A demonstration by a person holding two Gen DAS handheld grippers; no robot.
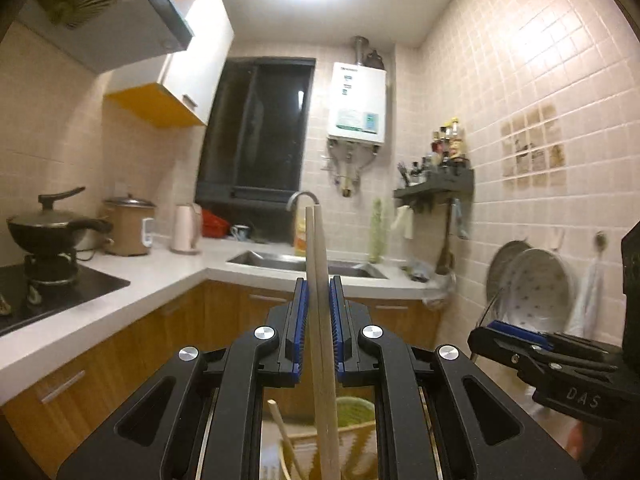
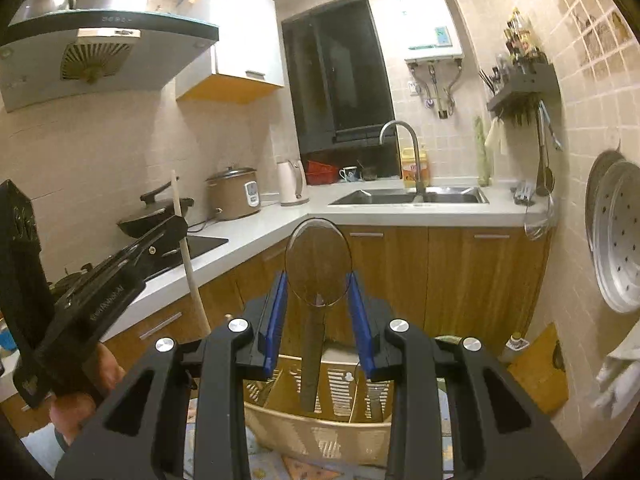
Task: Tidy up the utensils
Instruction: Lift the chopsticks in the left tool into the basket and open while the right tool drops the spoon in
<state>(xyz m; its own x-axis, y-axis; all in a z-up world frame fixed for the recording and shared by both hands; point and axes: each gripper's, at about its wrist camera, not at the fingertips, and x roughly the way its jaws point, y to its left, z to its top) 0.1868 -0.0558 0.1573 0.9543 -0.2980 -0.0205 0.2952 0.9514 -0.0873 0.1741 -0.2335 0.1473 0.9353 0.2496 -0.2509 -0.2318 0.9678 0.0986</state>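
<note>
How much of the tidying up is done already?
Partly done, it seems: one wooden stick already stands in the beige basket. In hand now: the left gripper clamps a pair of chopsticks, jaws shut on them. The right gripper is around a mesh skimmer, jaws apart. Both still need putting away.

wooden chopsticks [image 1: 319,280] upright, clamped between left tongs [image 1: 319,304] pads

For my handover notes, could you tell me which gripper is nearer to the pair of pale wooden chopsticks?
Left. The left gripper is clamped on the pale wooden chopsticks; the right gripper is off to their right, around a mesh skimmer.
</note>
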